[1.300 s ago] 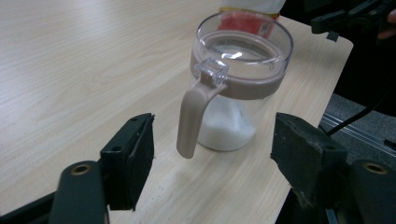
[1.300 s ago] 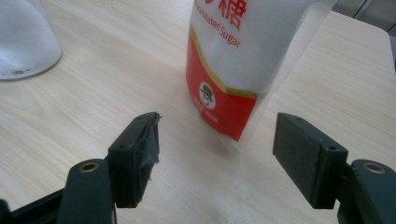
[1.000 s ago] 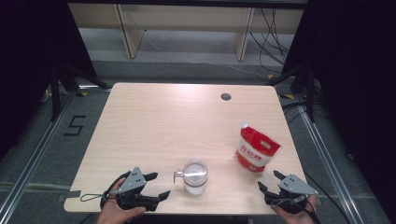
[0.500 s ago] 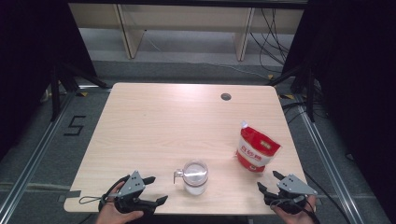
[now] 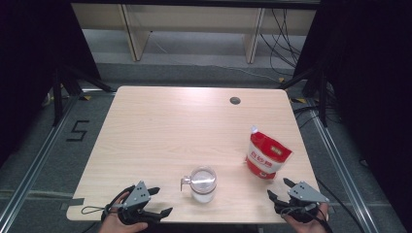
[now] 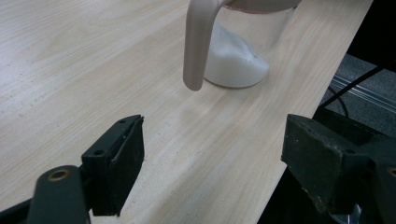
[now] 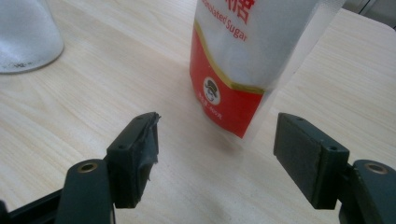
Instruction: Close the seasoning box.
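A clear measuring cup [image 5: 202, 183] with a pale handle on its left holds white sugar and stands near the table's front edge. A red and white sugar pouch [image 5: 266, 156] stands upright to its right. My left gripper [image 5: 163, 200] lies at the front edge left of the cup, open and empty, jaws pointing toward it. In the left gripper view the cup [image 6: 238, 60] sits just beyond the open left gripper [image 6: 212, 158]. My right gripper [image 5: 278, 188] is open just in front of the pouch. The right gripper view has the pouch [image 7: 243, 60] a little beyond the empty right gripper [image 7: 215, 158].
The light wooden table [image 5: 184, 126] has a round cable hole [image 5: 235, 100] at the back right. Its front edge runs close under both grippers. The cup's base [image 7: 25, 37] is at the far left of the right gripper view. Dark stands and cables surround the table.
My left gripper has drifted slightly back toward the table's front edge. The right gripper, cup and pouch have kept still.
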`<state>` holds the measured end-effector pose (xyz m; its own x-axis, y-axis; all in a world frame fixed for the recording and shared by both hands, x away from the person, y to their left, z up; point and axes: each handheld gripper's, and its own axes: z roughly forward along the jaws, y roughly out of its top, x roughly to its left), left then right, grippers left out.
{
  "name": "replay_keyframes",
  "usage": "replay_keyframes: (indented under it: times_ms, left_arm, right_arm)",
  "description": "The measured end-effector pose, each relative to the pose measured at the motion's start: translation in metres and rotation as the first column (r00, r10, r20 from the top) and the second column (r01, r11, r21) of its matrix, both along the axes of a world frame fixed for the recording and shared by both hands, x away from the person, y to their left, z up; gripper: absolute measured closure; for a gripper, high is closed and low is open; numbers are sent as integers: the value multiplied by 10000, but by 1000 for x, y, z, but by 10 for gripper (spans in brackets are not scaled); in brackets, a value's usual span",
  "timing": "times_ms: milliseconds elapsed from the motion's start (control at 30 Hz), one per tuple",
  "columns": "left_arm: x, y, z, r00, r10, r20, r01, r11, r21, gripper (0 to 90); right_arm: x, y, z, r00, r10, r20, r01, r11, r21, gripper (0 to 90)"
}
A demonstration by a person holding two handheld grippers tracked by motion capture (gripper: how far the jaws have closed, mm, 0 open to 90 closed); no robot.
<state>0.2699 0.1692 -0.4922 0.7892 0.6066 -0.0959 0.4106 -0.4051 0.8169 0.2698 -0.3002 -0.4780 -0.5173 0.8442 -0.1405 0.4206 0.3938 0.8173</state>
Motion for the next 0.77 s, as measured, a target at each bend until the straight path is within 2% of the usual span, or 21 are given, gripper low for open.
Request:
replay_keyframes:
  times_ms: [33,67,167,267,300,333,367,433,500,600,667,733,767]
  left_arm:
    - [1,1,-2,10000,26,86,-27,10000,80,206]
    - [1,1,-1,10000,-74,-59,75,9999,137,204]
    - [1,0,-2,10000,32,-13,-32,10000,-31,203]
    - [1,0,-3,10000,60,-21,-59,10000,56,201]
    - [1,1,-3,10000,-18,43,17,9995,305,200]
    - [1,1,-3,10000,-27,44,25,9996,298,200]
    - [0,-1,-3,10000,17,-31,-17,10000,64,200]
    - [1,0,-2,10000,-46,51,46,9999,126,201]
    - [1,0,-2,10000,-35,79,34,9999,169,200]
    - [1,0,-2,10000,32,-42,-32,10000,37,200]
    - [1,1,-1,10000,56,22,-56,10000,51,200]
    - [2,0,-2,9999,52,93,-50,9999,-145,200]
    - [2,1,-1,9999,33,155,-36,9998,180,201]
  right_arm:
    - [1,-1,0,9999,42,131,-41,9999,-123,318]
    - [1,0,-1,9998,52,170,-49,9999,-148,318]
    - [1,0,-1,9999,73,82,-72,9999,-143,316]
    - [1,0,-1,9999,96,103,-94,9998,-179,311]
    - [2,0,-2,9999,110,65,-109,9997,-200,310]
    - [2,0,-2,9999,109,34,-109,9998,-167,309]
    - [1,0,-2,10000,57,1,-57,9999,-150,309]
    - [2,-1,-3,9999,103,2,-103,9998,-198,308]
    - [1,0,-3,9998,53,-185,-54,9999,-91,308]
    - [2,-1,-3,9999,111,-33,-112,9998,-192,306]
    - [2,-1,-3,9999,121,-25,-122,9997,-200,306]
    - [2,-1,-4,9999,163,-14,-163,9998,-110,306]
    - [1,1,-4,9999,2,-125,-2,10000,22,305]
